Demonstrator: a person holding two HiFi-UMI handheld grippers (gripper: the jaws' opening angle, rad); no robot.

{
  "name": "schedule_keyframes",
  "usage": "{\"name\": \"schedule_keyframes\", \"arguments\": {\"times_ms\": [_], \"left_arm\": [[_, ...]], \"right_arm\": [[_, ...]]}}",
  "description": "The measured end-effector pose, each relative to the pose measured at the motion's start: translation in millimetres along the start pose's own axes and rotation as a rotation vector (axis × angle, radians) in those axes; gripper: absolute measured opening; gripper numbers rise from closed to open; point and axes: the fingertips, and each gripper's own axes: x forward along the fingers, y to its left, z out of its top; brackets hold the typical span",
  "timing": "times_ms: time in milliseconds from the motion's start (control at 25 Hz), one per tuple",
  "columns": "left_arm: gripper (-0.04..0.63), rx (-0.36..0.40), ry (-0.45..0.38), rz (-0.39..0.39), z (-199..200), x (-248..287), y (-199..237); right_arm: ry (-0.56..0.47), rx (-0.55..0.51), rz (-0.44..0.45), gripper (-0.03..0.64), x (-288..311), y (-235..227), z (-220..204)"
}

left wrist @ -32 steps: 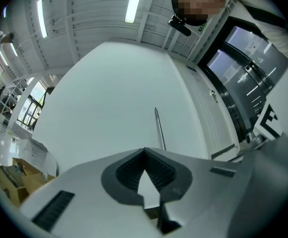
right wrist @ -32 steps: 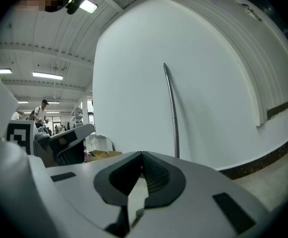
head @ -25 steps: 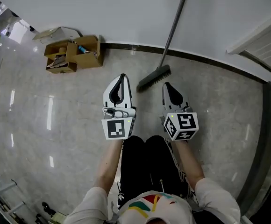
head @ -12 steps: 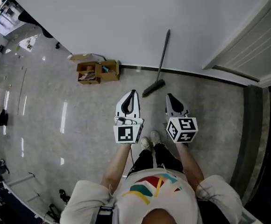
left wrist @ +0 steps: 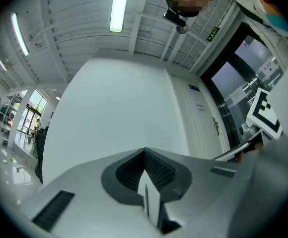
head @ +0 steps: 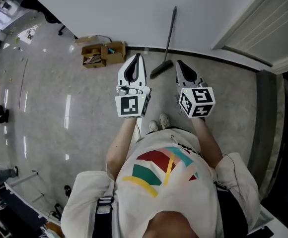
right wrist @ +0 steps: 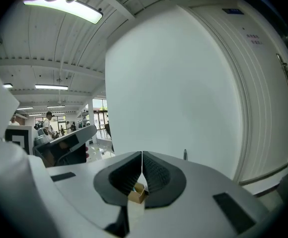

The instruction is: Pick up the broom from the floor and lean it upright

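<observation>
Broom [head: 168, 36] stands upright, head on the floor [head: 59, 108], handle propped by the wall [head: 124, 14]; left tongs [head: 136, 58] and right tongs [head: 180, 64] both closed, empty, clear of it.

Open floor [head: 59, 113] leftward; broom [head: 169, 39] and 2 cardboard boxes [head: 103, 53] along wall [head: 109, 14] ahead.

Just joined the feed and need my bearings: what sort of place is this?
Probably an indoor hall or lobby of a public or office building: polished stone floor, plain white wall, a panelled door, ceiling strip lights.
</observation>
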Motion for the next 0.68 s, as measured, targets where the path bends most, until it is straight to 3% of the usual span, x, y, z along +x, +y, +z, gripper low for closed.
{"name": "schedule_keyframes", "arguments": {"times_ms": [160, 680], "left_arm": [[0.044, -0.024, -0.013, -0.002, 5, 2, -3], [0.044, 0.002, 0.007, -0.013, -8, 19, -12]], "right_arm": [[-0.002, -0.009, 0.018, 0.014, 0, 6, 1], [-0.009, -0.015, 0.007, 0.014, 6, -15, 4]]}}
